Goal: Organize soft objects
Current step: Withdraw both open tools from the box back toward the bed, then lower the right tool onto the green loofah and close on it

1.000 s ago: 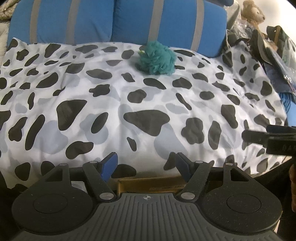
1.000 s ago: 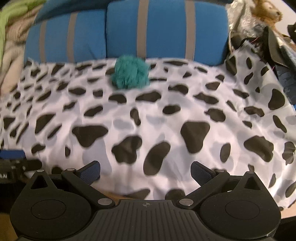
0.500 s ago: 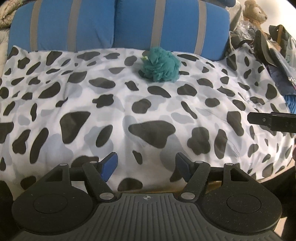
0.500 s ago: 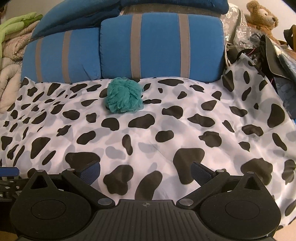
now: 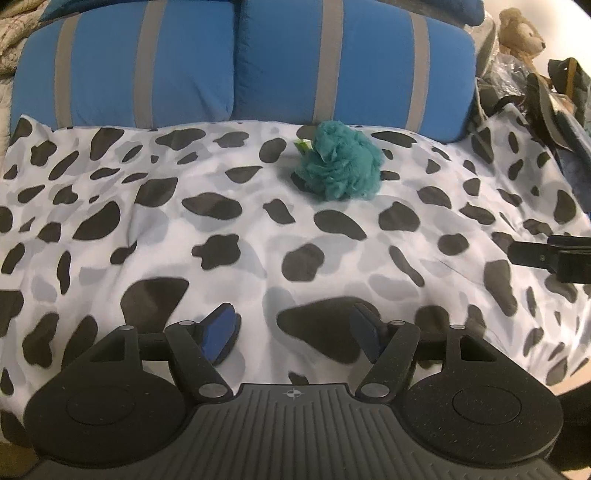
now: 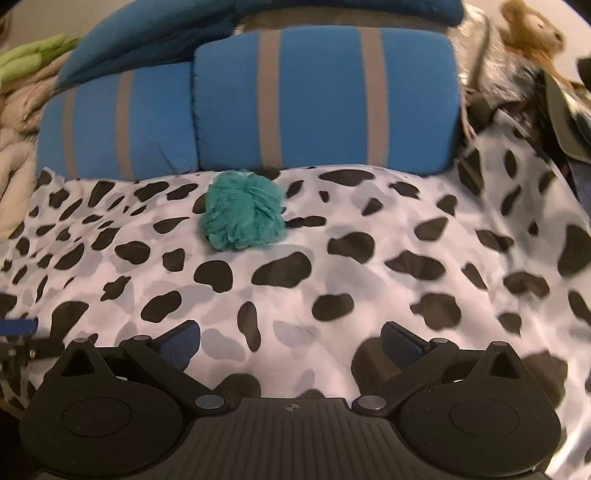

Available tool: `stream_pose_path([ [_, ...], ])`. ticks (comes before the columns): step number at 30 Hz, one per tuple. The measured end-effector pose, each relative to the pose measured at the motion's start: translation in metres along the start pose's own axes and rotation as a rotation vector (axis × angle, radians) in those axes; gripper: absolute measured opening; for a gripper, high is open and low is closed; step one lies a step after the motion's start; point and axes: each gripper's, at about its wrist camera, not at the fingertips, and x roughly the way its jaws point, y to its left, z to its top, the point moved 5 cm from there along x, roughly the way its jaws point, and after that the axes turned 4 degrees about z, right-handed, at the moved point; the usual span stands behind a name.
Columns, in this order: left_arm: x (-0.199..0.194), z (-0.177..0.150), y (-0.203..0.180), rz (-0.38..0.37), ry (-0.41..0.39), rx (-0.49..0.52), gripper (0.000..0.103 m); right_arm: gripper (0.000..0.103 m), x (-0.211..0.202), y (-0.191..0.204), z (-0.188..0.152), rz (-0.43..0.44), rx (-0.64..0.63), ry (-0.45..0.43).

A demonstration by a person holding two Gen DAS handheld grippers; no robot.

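Note:
A teal mesh bath pouf (image 5: 338,162) lies on the cow-print bedspread (image 5: 221,221) near the blue striped pillows (image 5: 332,62); it also shows in the right wrist view (image 6: 243,210). My left gripper (image 5: 293,332) is open and empty, low over the near part of the spread, well short of the pouf. My right gripper (image 6: 291,341) is open and empty, also short of the pouf, which lies ahead and to its left. The right gripper's finger shows at the right edge of the left wrist view (image 5: 546,254).
Two blue pillows with grey stripes (image 6: 321,103) stand against the head of the bed. A brown teddy bear (image 5: 521,31) and a heap of bags and dark items (image 5: 546,107) sit at the back right. Folded blankets (image 6: 22,96) lie at the left.
Both grippers have moved forward over the bedspread, so the pouf looks nearer and lower in both views. The bed's front edge has dropped out of view.

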Motion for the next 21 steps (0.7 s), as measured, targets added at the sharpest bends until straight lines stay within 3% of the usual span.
stream_pose_path([
  [13, 0.037, 0.035, 0.008, 0.017, -0.02, 0.039, 0.068, 0.103, 0.04, 0.005, 0.03, 0.149, 0.051, 0.03],
  [21, 0.052, 0.051, 0.013, 0.016, -0.027, 0.049, 0.068, 0.103, 0.077, 0.016, 0.053, 0.17, 0.005, 0.015],
])
